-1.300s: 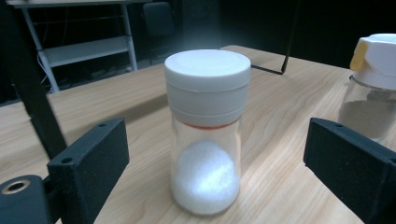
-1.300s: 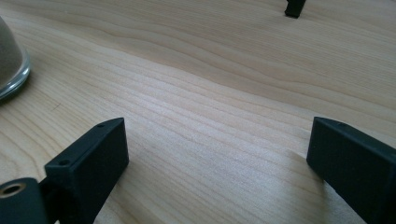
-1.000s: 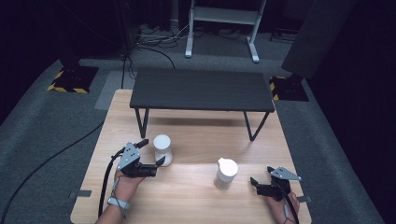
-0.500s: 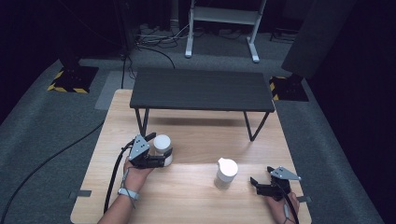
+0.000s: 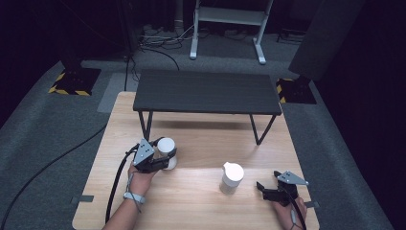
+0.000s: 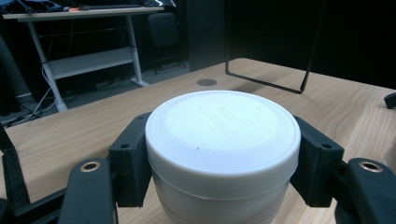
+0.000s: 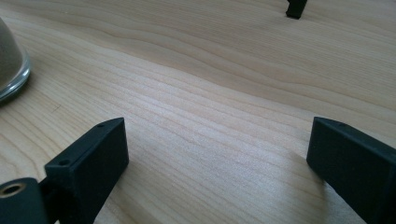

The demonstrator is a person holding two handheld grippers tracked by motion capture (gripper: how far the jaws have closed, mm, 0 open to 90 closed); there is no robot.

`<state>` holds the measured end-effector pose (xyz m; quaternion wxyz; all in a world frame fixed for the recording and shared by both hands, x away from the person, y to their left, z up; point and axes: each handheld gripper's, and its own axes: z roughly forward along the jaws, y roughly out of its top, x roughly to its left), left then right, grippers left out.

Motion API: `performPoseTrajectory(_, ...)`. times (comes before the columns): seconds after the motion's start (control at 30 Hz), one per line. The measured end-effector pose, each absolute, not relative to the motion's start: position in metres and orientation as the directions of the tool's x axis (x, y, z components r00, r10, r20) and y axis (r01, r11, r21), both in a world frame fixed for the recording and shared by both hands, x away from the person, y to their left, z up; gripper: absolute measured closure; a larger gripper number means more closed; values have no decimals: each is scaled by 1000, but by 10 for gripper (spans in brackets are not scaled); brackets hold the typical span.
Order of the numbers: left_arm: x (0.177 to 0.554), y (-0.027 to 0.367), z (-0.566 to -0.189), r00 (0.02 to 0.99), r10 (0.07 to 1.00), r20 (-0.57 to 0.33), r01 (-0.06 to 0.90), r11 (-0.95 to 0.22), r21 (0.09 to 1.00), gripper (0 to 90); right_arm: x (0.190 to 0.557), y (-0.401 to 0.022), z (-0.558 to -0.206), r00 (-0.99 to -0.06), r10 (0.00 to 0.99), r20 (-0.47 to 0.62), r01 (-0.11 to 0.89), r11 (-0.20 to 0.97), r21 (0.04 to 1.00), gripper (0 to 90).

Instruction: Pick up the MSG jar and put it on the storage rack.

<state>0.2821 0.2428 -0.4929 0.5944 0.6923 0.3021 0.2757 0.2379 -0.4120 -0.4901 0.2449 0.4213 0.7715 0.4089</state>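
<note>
A white jar with a flat lid (image 5: 166, 145) stands on the wooden table (image 5: 201, 139) at the left. My left gripper (image 5: 166, 158) has just been closing, and its jaws now sit on both sides of the jar. In the left gripper view the black pads (image 6: 133, 165) press against the jar (image 6: 223, 135) just below its lid. My right gripper (image 5: 261, 188) rests low at the table's near right corner. It is open, with bare wood between its jaws (image 7: 219, 158).
A glass bottle with a white spouted cap (image 5: 231, 177) stands mid-table, left of my right gripper; its base (image 7: 11, 65) shows at the edge of the right gripper view. A low black bench (image 5: 207, 91) spans the far half of the table.
My left gripper moved forward and right up to the white jar, and its jaws closed around it. The right gripper stayed put.
</note>
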Motion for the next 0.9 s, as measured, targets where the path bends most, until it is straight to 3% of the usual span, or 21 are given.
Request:
performPoseTrajectory(0.37, 278, 242, -503, 656, 754, 26, 58, -85, 995, 334, 238, -412, -490, -525, 850, -34, 450, 311, 837, 52)
performPoseTrajectory(0.77, 275, 232, -483, 658, 753, 11, 116, -116, 986, 334, 238, -412, -490, -525, 851, -34, 450, 311, 837, 52)
performPoseTrajectory(0.9, 277, 230, -477, 665, 746, -18, 114, -79, 990, 334, 238, -412, -490, -525, 851, -34, 449, 311, 838, 53)
